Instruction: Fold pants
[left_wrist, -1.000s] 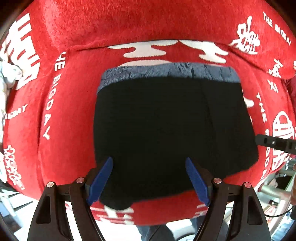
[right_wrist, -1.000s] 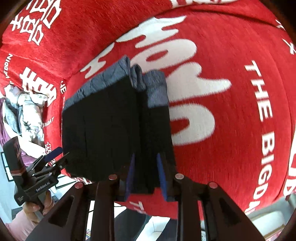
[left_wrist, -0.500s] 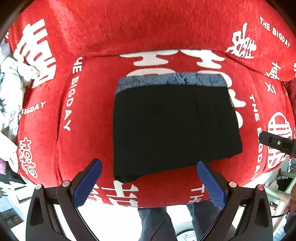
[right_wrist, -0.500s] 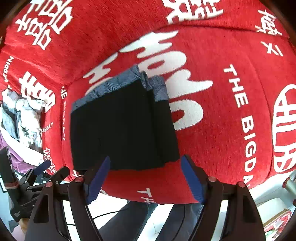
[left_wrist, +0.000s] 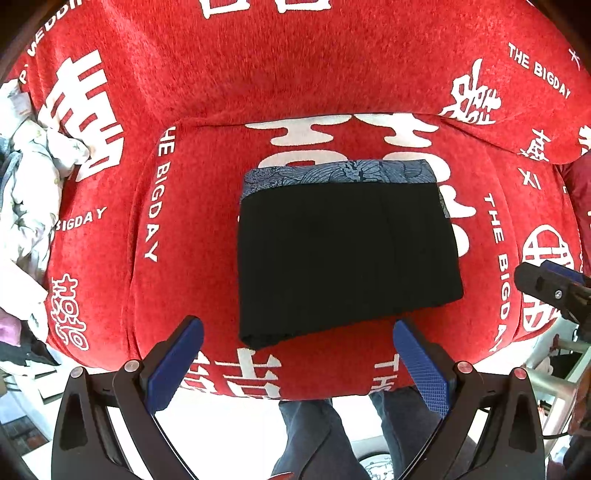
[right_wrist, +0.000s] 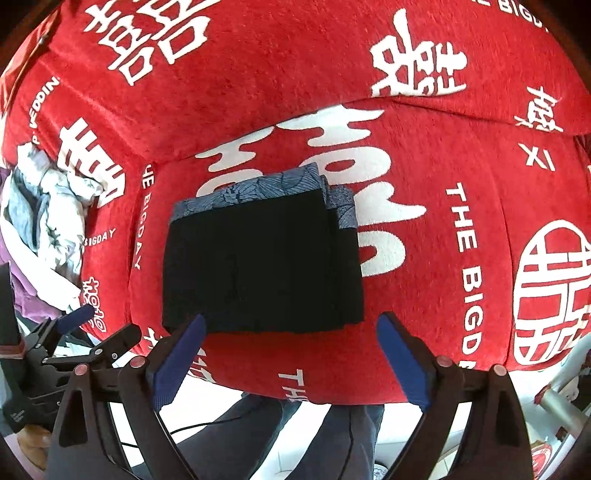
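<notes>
The black pants (left_wrist: 343, 258) lie folded into a flat rectangle on the red seat, with a blue-grey patterned waistband (left_wrist: 340, 173) along the far edge. They also show in the right wrist view (right_wrist: 262, 262). My left gripper (left_wrist: 295, 343) is open and empty, held above the seat's front edge, just short of the pants' near edge. My right gripper (right_wrist: 291, 339) is open and empty, also at the near edge of the pants. The right gripper's tip shows at the right of the left wrist view (left_wrist: 554, 288).
The pants rest on a red sofa cover (left_wrist: 184, 295) with white lettering. A heap of light clothes (left_wrist: 33, 192) lies at the left end of the seat. The person's legs (left_wrist: 332, 435) stand in front of the sofa. A metal frame (left_wrist: 554, 373) is at the right.
Both grippers opened and let go of the pants' near edge, then drew back toward the front of the seat. The folded pants stay flat on the seat.
</notes>
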